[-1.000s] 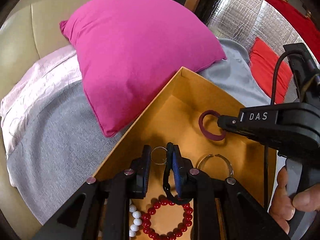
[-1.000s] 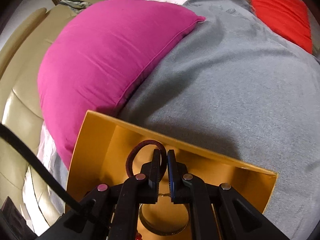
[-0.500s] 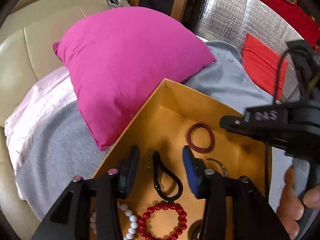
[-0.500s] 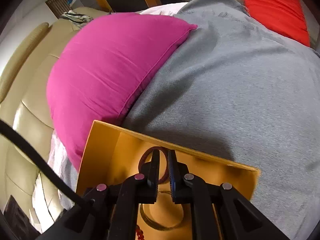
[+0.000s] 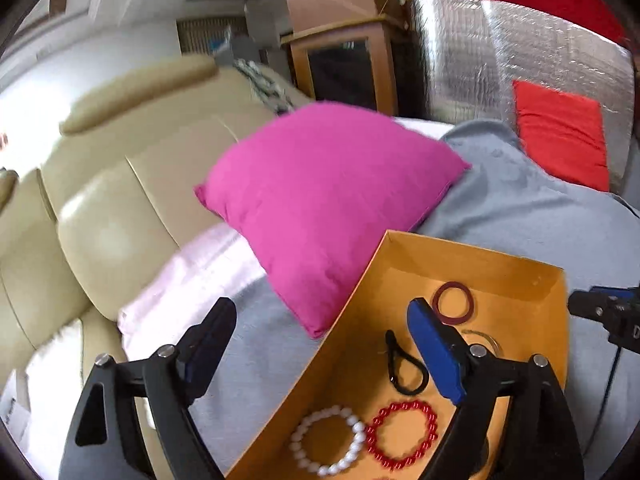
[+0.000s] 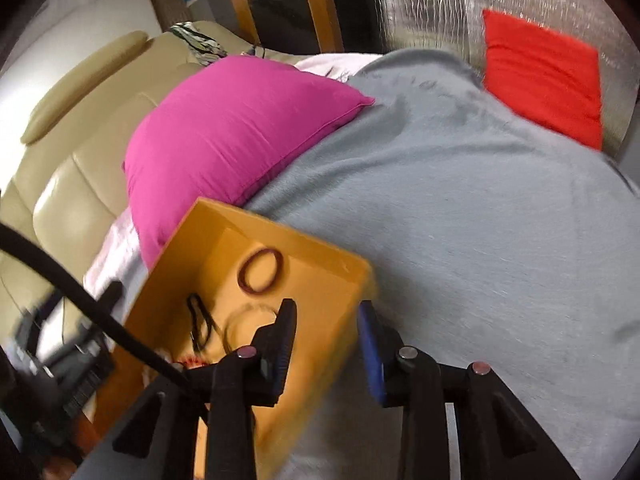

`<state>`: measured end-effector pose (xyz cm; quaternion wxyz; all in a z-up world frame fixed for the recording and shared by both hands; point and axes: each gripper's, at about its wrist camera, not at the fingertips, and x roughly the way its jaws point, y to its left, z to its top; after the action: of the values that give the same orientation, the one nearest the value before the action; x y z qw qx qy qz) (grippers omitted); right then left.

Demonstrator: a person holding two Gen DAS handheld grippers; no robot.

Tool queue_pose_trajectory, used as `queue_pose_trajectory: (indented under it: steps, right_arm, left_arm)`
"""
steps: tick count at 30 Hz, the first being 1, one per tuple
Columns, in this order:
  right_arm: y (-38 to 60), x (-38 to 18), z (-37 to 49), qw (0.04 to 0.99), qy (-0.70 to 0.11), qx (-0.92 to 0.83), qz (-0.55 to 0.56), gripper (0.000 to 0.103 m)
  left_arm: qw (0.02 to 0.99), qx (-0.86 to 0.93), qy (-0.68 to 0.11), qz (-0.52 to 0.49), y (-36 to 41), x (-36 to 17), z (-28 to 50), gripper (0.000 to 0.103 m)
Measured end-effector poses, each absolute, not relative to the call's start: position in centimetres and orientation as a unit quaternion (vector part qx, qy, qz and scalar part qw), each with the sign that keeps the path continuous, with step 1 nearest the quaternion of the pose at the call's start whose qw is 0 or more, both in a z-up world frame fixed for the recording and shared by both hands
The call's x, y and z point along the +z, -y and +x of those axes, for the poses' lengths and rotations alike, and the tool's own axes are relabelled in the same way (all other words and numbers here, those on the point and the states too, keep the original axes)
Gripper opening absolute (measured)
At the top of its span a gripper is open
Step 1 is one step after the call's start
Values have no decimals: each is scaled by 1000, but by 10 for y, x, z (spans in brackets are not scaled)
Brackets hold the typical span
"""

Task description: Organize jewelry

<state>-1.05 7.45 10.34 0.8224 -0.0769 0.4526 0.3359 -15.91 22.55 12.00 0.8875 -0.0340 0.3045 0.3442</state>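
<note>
Now both grippers, left (image 5: 320,344) and right (image 6: 326,346), are spread wide, holding nothing. Inside the box (image 5: 472,256) lie a maroon ring (image 5: 453,308), black tie (image 5: 404,368), white (image 5: 328,442) and red (image 5: 402,436) bracelets.

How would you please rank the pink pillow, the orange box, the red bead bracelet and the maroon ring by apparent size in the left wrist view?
1. pink pillow
2. orange box, partly cut off by the frame
3. red bead bracelet, though it lies nearer the camera
4. maroon ring
</note>
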Motion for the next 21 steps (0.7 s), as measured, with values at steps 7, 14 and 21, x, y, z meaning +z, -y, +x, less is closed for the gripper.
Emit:
queue_pose_trajectory:
  steps: [7, 14, 21]
  right_arm:
    - [-21, 111, -70, 831, -427, 342, -100, 35]
    - [14, 126, -132, 834, -406, 363, -87, 35]
    - [29, 158, -194, 841, -367, 393, -65, 35]
  left_arm:
    - [907, 291, -292, -84, -206, 144, -214, 88]
    - [899, 298, -305, -98, -186, 169, -266, 88]
    - [904, 317, -281, -62, -166, 210, -317, 88]
